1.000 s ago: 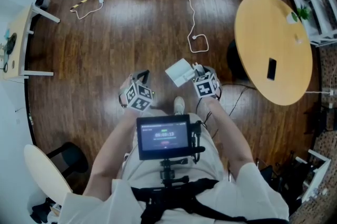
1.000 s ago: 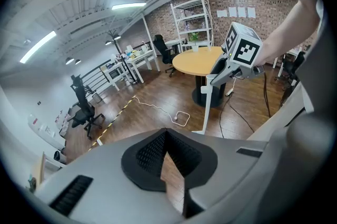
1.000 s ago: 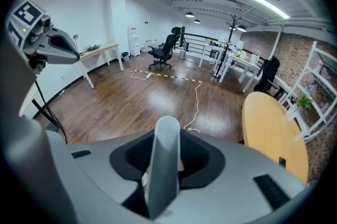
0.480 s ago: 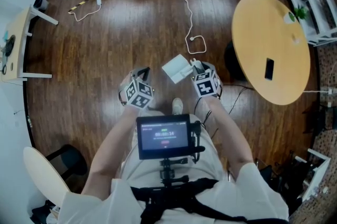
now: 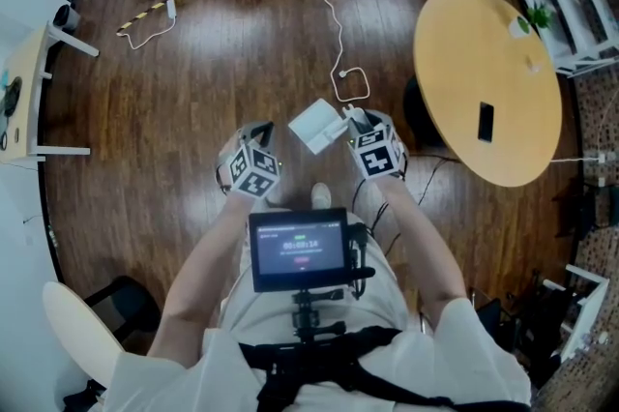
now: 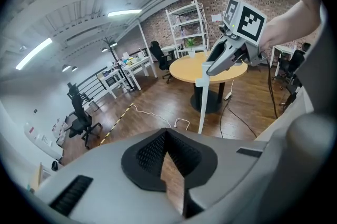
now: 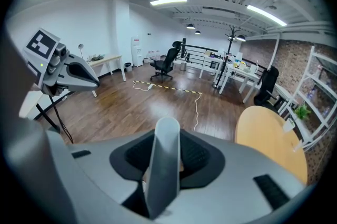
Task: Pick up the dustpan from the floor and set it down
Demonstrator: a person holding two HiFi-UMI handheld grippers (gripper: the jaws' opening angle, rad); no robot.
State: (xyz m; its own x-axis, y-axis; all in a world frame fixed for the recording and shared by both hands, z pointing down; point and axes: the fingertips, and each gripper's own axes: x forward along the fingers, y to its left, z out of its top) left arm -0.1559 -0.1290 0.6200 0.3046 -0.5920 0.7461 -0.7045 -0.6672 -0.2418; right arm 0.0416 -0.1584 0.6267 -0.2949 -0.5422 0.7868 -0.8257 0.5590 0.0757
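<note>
Start with what doesn't show. In the head view the right gripper [image 5: 354,122] has its fingers tucked under the marker cube and the dustpan [image 5: 315,125], so the grip itself can't be seen from up there. How high the pan sits off the wooden floor [image 5: 193,91] can't be judged from above either.

The right gripper view settles the grip. The fingers are clamped tight on the dustpan's handle [image 7: 162,165], a smooth pale-grey bar with a rounded end rising at 12 o'clock between the pads. The pan itself is out of that view.

From the left gripper view the dustpan [image 6: 200,107] is only a thin pale strip seen edge-on. It hangs below the right gripper [image 6: 208,71] at 1 o'clock, and its lower end is cut off by the left gripper's own housing.

From the head view, the dustpan is a whitish, flat, roughly square pan tilted on a corner, sitting at 12 o'clock from the chest-mounted screen [image 5: 300,249]. The right gripper is at its 4 o'clock edge.

The left gripper [image 5: 259,132], out at the pan's 9 o'clock and apart from it, holds nothing. Its fingers meet at the tips, with only a sliver of floor showing behind them.

The round yellow tabletop [image 5: 484,81] lies off at 2 o'clock.
</note>
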